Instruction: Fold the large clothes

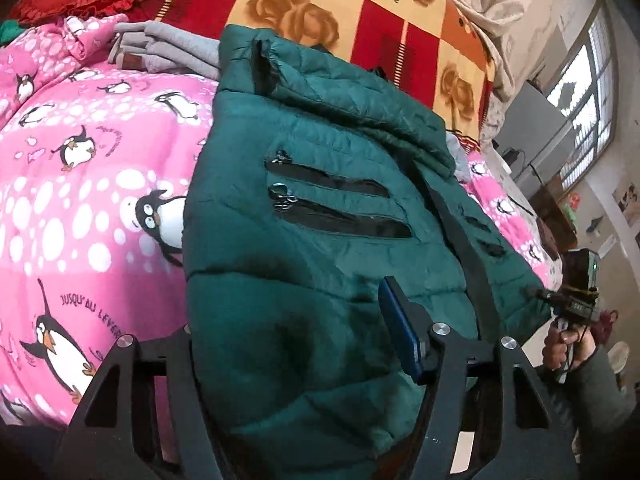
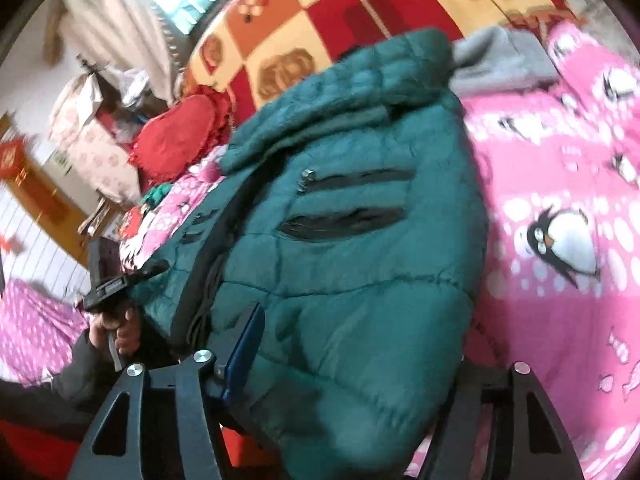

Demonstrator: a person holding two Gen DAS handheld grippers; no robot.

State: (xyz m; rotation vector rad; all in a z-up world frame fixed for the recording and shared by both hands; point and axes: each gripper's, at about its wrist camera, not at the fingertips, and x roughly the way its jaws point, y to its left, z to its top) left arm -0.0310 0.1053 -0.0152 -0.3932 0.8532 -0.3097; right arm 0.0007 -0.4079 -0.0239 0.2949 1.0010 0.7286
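A dark green padded jacket lies front up on the bed, with two black zip pockets and its hood folded at the far end. My left gripper is shut on the near hem. The blue pad presses the fabric, and the other finger is hidden under it. My right gripper grips the hem's other side, its blue pad against the puffy cloth and its far finger covered. Each view also shows the other gripper held in a hand: the right gripper and the left gripper at the jacket's edge.
A pink penguin quilt covers the bed under the jacket. Folded grey clothes lie beyond it on a red and orange rose blanket. A red frilled cushion sits at the far side. Furniture and a window stand past the bed.
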